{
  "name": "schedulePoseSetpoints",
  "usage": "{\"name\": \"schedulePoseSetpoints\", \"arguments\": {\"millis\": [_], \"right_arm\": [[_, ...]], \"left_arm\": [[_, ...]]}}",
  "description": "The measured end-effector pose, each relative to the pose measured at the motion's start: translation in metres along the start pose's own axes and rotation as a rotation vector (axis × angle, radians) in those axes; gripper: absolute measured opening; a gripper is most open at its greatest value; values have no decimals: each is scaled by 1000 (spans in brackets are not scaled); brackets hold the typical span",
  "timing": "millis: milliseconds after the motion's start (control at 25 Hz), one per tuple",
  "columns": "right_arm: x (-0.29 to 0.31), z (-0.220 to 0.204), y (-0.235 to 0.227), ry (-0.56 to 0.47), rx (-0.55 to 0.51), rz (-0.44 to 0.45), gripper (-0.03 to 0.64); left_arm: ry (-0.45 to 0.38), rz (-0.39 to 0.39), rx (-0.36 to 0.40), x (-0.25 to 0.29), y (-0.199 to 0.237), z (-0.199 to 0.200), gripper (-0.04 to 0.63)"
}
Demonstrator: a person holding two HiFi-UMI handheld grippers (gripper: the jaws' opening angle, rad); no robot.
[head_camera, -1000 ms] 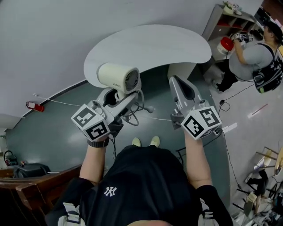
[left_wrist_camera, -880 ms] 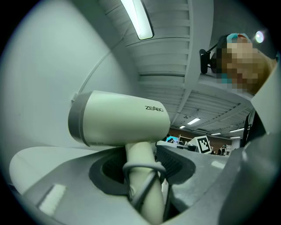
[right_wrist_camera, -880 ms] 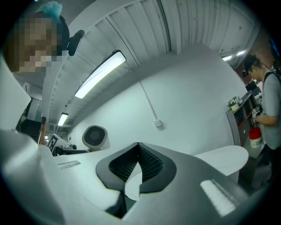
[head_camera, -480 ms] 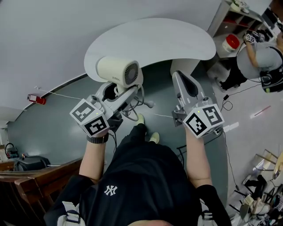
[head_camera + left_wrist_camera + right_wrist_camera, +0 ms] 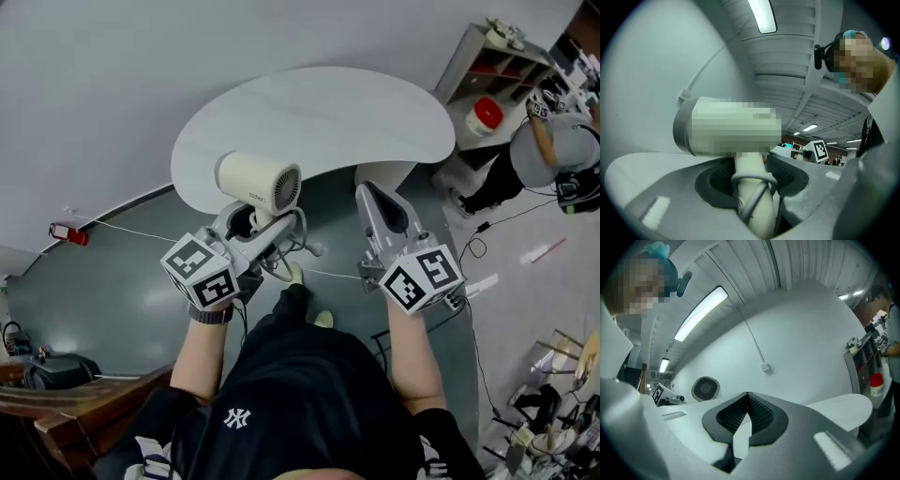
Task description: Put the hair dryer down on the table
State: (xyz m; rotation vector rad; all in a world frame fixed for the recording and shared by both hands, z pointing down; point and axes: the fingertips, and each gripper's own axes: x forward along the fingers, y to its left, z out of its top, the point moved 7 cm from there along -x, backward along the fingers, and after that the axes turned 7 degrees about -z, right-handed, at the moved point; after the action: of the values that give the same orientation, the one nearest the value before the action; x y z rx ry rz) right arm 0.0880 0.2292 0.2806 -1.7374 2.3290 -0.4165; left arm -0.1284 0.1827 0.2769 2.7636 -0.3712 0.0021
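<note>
Hair dryer: the cream, barrel-shaped plastic hair dryer (image 5: pixel 258 183) (image 5: pixel 731 126) is held up by its handle. Its body hangs over the near edge of the white, curved surface (image 5: pixel 328 112) without resting on it. Its round grille end faces right, toward the other gripper.
Cord: a grey cord (image 5: pixel 291 246) (image 5: pixel 752 180) loops round the handle just where it is gripped.
Shelf unit: a grey open shelf unit (image 5: pixel 469 42) stands at the far right. A white jar with a red lid (image 5: pixel 485 114) sits on one of its levels, and the items on top are too small to tell.
Left gripper: the left gripper (image 5: pixel 247 216) (image 5: pixel 752 176) is clamped on the hair dryer's handle, one jaw on each side. The left hand (image 5: pixel 214 298) holds it out ahead of the person, pointing far.
Right gripper: the right gripper (image 5: pixel 371 193) (image 5: pixel 747 399) has its jaws together at the tips with nothing between them. It is right of the dryer and apart from it, below the surface's near edge in the head view.
Second person: a person (image 5: pixel 548 150) stands at the far right beside the shelf unit.
</note>
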Motion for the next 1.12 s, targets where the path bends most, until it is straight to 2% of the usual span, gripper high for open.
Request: {"name": "schedulePoseSetpoints", "arguments": {"millis": [600, 840, 1120], "right_arm": [[178, -20, -24, 53, -8, -98, 23], [218, -33, -39, 91, 9, -123, 23], [264, -46, -82, 121, 5, -101, 23]], "left_arm": [[146, -34, 22, 31, 184, 10, 215], [203, -22, 2, 50, 232, -2, 215], [254, 12, -37, 86, 275, -19, 215]]}}
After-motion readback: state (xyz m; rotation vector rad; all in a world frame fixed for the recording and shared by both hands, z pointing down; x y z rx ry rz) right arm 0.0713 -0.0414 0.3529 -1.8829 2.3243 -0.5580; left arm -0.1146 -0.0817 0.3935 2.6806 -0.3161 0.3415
